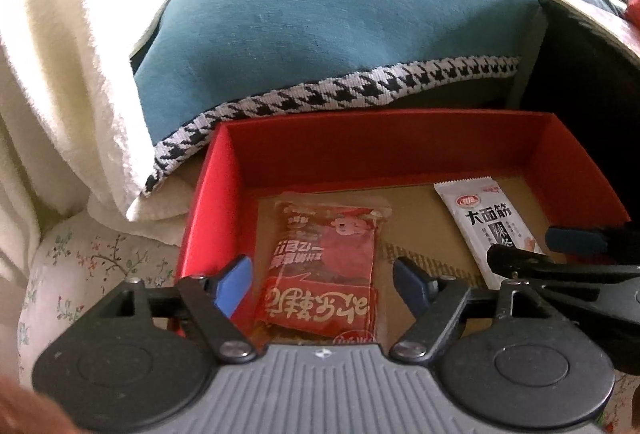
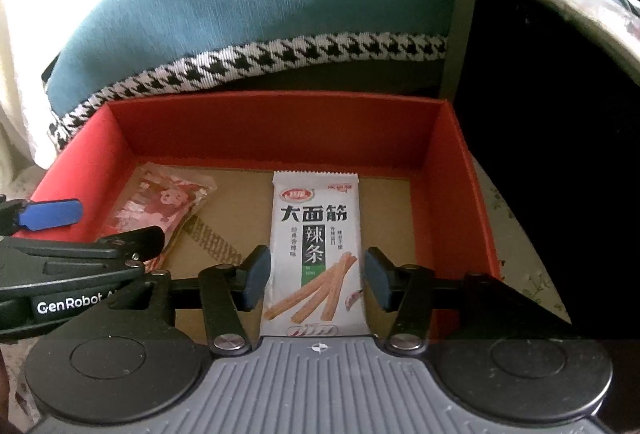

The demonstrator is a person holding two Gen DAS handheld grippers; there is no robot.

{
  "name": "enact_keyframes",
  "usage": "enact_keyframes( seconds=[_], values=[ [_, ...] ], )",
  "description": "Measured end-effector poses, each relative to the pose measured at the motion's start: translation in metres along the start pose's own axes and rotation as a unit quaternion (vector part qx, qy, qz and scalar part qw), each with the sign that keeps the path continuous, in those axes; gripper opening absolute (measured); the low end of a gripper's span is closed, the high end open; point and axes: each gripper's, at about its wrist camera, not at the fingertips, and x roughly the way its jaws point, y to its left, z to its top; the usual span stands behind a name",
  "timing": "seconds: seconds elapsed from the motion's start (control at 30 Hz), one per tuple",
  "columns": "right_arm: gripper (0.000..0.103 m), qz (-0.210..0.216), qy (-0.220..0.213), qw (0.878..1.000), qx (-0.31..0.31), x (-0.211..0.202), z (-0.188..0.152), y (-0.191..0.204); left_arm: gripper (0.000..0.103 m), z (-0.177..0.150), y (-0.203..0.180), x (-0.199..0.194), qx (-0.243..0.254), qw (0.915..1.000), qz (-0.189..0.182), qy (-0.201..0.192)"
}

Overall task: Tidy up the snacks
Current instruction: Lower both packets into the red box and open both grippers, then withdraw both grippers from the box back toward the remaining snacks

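Both packets flat on cardboard floor of red open-top cardboard box (image 2: 452, 161); red plastic snack packet (image 1: 324, 274) between parted pads of left gripper (image 1: 322, 286), untouched; white spicy-strip packet (image 2: 316, 254) between right gripper (image 2: 316, 280) pads, apart, small gaps both sides; lift straight up, avoid snagging packet edges or box walls.

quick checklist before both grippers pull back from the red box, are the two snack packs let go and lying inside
1. Red snack pack lies flat on the red box floor: ok
2. White snack pack lies flat inside the box: ok
3. Left gripper pads clear of the red pack: ok, gaps on both sides
4. Right gripper pads clear of the white pack: ok, though the gaps are narrow
5. More snacks waiting outside the box: cannot tell
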Motion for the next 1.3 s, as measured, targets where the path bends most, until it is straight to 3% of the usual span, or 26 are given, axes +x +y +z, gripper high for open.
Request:
enact_keyframes(
  seconds=[0.17, 0.77, 1.1, 1.3],
  values=[
    [0.069, -0.011, -0.022, 1.000, -0.003, -0.014, 0.004, 0.003, 0.071, 0.002, 0.004, -0.013, -0.010, 0.9999, 0.003, -0.009],
    [0.076, -0.009, -0.064, 0.998, -0.002, -0.061, 0.013, 0.006, 0.073, 0.011, 0.013, -0.065, -0.011, 0.9995, -0.022, -0.021],
    [0.082, -0.005, -0.063, 0.998, -0.011, -0.078, 0.005, 0.018, 0.077, -0.015, 0.019, -0.090, -0.009, 0.9995, -0.031, -0.004],
    [0.083, -0.003, -0.053, 0.998, -0.037, -0.090, -0.007, 0.029, 0.077, -0.044, 0.022, -0.100, -0.013, 0.9985, -0.044, 0.029]
  ],
)
